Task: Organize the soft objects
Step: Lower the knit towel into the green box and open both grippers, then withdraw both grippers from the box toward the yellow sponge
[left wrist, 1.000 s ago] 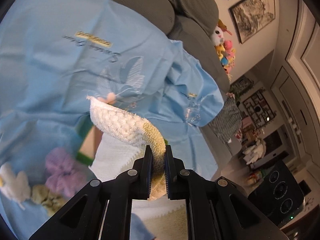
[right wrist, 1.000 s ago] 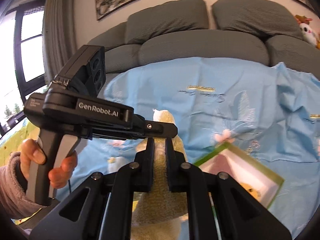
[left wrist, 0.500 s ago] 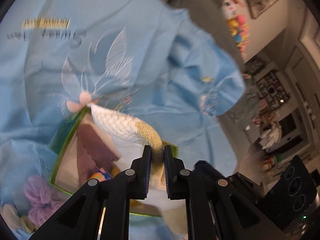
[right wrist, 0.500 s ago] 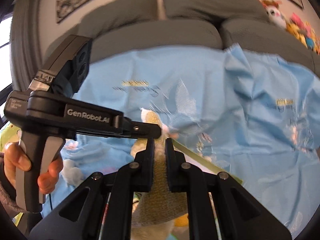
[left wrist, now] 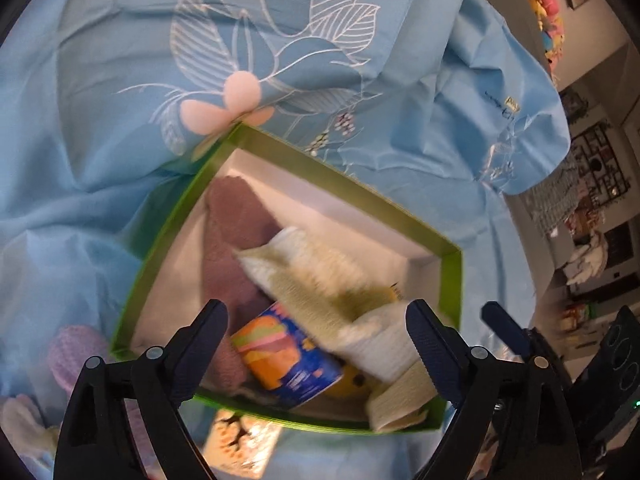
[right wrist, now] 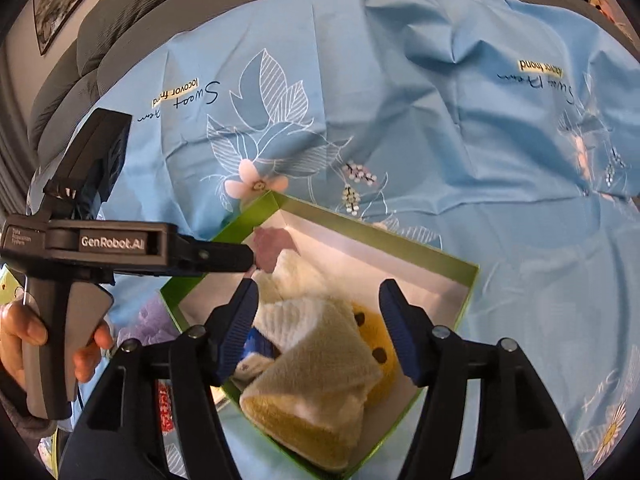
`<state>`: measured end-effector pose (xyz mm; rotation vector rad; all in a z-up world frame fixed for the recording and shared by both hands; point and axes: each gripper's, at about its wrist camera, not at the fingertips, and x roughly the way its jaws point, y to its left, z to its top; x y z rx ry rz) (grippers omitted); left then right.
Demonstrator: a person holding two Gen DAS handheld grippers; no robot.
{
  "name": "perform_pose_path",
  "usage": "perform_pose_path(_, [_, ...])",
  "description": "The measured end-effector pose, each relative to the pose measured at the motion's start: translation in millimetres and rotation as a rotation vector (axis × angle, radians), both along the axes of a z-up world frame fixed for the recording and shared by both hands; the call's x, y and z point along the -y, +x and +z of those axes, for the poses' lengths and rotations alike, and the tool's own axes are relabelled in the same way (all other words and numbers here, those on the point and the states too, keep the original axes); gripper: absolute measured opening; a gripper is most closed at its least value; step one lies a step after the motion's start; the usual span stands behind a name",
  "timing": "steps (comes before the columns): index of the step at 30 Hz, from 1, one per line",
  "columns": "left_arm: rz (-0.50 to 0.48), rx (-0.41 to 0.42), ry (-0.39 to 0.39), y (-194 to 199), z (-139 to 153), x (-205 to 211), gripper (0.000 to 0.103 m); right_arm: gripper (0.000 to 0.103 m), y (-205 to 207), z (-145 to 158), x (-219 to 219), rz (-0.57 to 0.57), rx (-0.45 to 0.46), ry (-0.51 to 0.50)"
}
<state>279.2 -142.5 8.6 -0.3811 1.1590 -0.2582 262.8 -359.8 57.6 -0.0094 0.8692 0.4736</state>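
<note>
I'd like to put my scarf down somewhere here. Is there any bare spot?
Yes. The blue sheet lies bare beyond the green box, toward the grey cushions, and on its right side too. The box is crowded: a towel, a purple cloth and a printed can; only its white far corner is free.

Looking down my left hand-held gripper (left wrist: 316,344), I see its jaws opening, with nothing pressed between the pads. Below sits a green-rimmed box (left wrist: 332,168) on the blue floral sheet (left wrist: 120,80). Inside lie a cream-and-yellow towel (left wrist: 320,280), blurred, a mauve cloth (left wrist: 232,232) and a blue-and-orange printed roll (left wrist: 284,356). A lilac soft toy (left wrist: 74,350) rests outside the box, at its left corner.
</note>
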Motion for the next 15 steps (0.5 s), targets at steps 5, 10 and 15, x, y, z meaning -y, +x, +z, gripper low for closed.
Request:
perform_pose_path(5, [-0.012, 0.029, 0.060, -31.0, 5.6, -18.8, 0.091, 0.085, -30.1, 1.1, -3.7, 0.005, 0.033, 0.025])
perform_pose_path(10, [-0.008, 0.094, 0.104, -67.2, 18.3, -38.5, 0.096, 0.095, -63.3, 5.5, -11.7, -0.003, 0.047, 0.034])
perform_pose_path(15, [0.007, 0.164, 0.143, -111.4, 31.1, -61.3, 0.100, 0.099, -103.0, 5.4, -29.6, 0.034, 0.036, 0.050])
